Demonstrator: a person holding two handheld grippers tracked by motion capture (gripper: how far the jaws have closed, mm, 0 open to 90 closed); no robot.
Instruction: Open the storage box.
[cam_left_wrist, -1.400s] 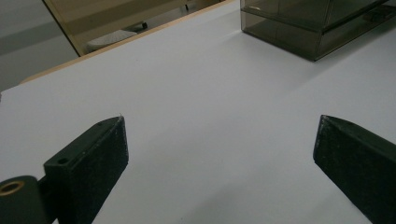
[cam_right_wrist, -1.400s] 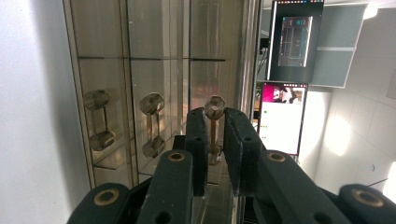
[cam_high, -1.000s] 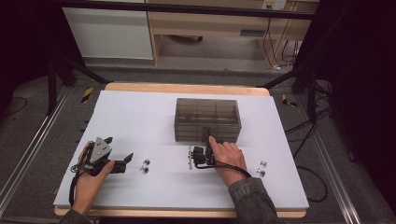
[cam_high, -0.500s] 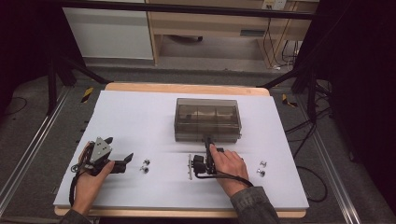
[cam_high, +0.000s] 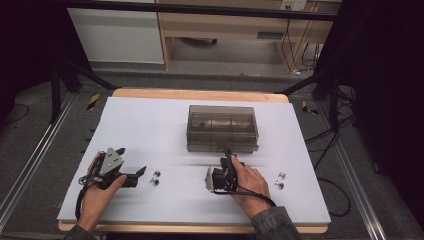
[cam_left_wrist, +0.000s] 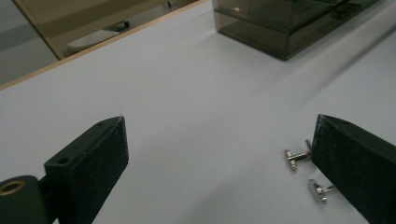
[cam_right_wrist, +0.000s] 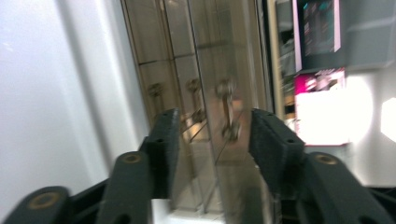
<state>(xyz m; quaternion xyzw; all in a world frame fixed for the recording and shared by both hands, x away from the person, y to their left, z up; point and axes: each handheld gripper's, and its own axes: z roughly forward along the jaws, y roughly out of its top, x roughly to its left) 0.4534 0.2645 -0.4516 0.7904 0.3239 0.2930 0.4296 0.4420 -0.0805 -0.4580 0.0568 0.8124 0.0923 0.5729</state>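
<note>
With jaws just opening and empty, the right gripper (cam_high: 228, 152) faces the smoky box (cam_high: 222, 127); the left gripper (cam_high: 142, 172) rests agape by two metal studs (cam_high: 155, 177).

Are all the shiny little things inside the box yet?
Not yet. A few cufflinks seem to sit inside the smoky box. The right gripper is at its front edge; its jaws have just been opening and grip nothing. One pair by the open left gripper and another pair lie outside.
</note>
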